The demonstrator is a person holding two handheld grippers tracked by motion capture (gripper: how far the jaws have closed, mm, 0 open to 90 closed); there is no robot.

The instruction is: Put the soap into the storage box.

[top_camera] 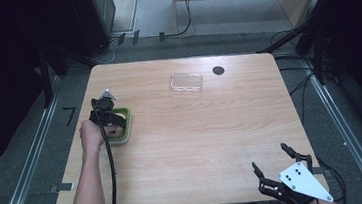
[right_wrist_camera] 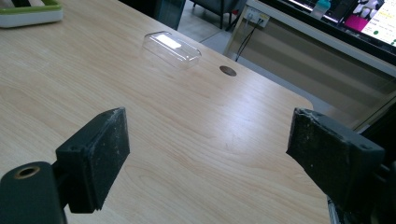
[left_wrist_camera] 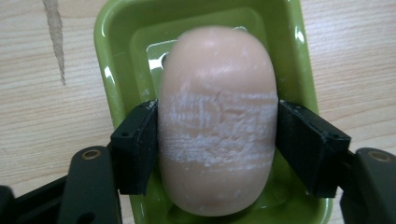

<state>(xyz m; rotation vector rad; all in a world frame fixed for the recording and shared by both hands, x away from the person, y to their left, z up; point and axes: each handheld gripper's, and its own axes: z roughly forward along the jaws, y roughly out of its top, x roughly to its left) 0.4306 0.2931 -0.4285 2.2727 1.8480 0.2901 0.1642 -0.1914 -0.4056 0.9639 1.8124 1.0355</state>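
Note:
A pale pink soap bar (left_wrist_camera: 217,70) with white scuff marks lies in a green soap dish (left_wrist_camera: 112,37). My left gripper (left_wrist_camera: 217,147) points down into the dish, and both black pads (left_wrist_camera: 140,144) touch the bar's sides. In the high view this gripper (top_camera: 115,126) is over the dish (top_camera: 126,121) near the table's left edge. My right gripper (top_camera: 269,156) hovers at the table's near right corner. In its own view the right gripper (right_wrist_camera: 208,140) stands wide open with nothing between its jaws.
A clear plastic lid (top_camera: 186,82) lies at the far middle of the wooden table (top_camera: 198,140), beside a dark round cable hole (top_camera: 218,70). The right gripper view shows the lid (right_wrist_camera: 171,46), the hole (right_wrist_camera: 228,70) and the dish (right_wrist_camera: 28,14) far off.

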